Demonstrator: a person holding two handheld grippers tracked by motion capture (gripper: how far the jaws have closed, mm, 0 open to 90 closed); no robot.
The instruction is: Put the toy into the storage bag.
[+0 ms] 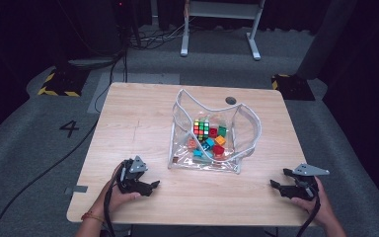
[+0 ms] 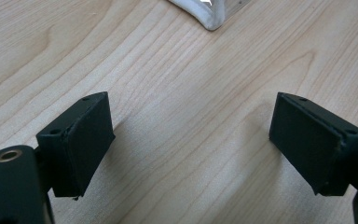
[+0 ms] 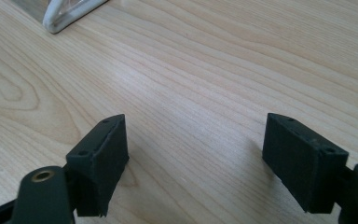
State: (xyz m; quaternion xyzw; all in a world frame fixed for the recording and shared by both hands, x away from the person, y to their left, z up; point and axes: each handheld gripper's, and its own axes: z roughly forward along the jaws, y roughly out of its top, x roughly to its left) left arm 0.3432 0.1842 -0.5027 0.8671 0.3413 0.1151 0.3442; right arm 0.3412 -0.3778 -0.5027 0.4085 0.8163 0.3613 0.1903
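Bag of toys sits ahead of both grippers, between them

Bag (image 1: pixel 212 136) is the thing both hands face, and neither has it yet. Start at the fingers: the left gripper (image 1: pixel 154 185) has its fingers (image 2: pixel 81 140) spread wide with only bare wood between them, and the right gripper (image 1: pixel 275 183) is the same, fingers (image 3: pixel 100 161) well apart and gripping nothing. Both rest low at the near edge of the counter (image 1: pixel 138 123), one at each side.

Moving outward, each gripper view catches a white-trimmed corner of the bag at its top edge: the near left corner (image 2: pixel 209 16) ahead of the left fingers, the near right corner (image 3: pixel 63 16) ahead and off to the side of the right fingers. So the bag lies forward and inward from both hands, in the middle of the counter.

It is clear plastic with white piping, its mouth standing open towards the top, and it runs a little longer front to back than side to side. Inside lie a puzzle cube (image 1: pixel 201 128) and a heap of coloured blocks (image 1: pixel 212 145).

The left gripper looks somewhat nearer its corner than the right one, though the difference is small; either hand would have to travel forward and inward to reach the rim.
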